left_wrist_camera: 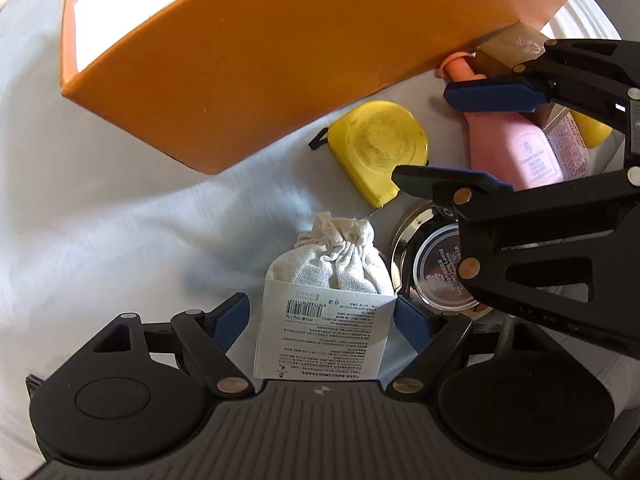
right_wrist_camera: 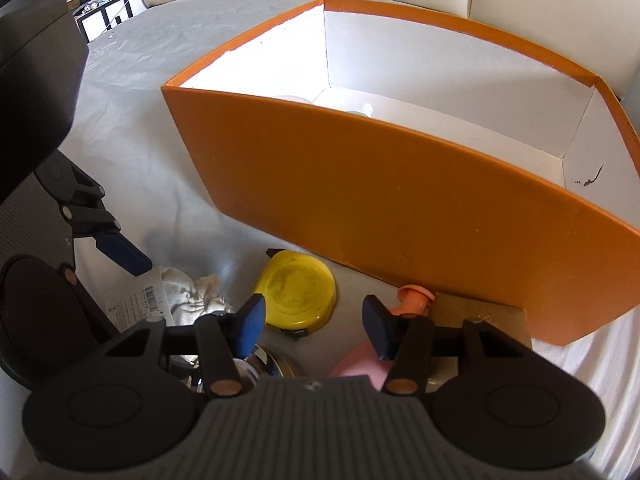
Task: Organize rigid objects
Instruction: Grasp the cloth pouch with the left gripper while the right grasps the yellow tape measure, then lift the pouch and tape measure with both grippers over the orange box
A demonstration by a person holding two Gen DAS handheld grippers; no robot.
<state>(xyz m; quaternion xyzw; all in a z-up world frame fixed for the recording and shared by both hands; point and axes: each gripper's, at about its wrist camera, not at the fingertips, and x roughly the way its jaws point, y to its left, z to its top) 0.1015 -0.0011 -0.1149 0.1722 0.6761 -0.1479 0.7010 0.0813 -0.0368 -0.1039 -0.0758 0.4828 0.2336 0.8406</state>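
A: Stock on cloth-covered worktop [left_wrist_camera: 100, 200], please.

B: Orange box [right_wrist_camera: 400, 208], open-topped, white inside, standing at the far side. Pale item low in its far corner, too hidden to name.

A: Outside the box?

B: Cloth pouch [left_wrist_camera: 340, 260] in a printed paper sleeve, nearest. Yellow tape measure [left_wrist_camera: 376, 148] beyond it, close to the box wall. Shiny round tin [left_wrist_camera: 436, 272] just right of the pouch. Pink bottle [left_wrist_camera: 516, 144] with orange cap, lying flat, cap toward the box. Gold-brown carton [left_wrist_camera: 508, 50] against the box wall, beside the cap.

A: Left tongs [left_wrist_camera: 322, 320]?

B: Spread wide, pointing down, straddling the pouch's sleeve. Left pad clear of it; right pad at the sleeve's corner, contact uncertain. No squeeze.

A: Right tongs [right_wrist_camera: 316, 324]?

B: Partly apart, nothing clamped, hovering over the pink bottle and tin, aimed toward the box.
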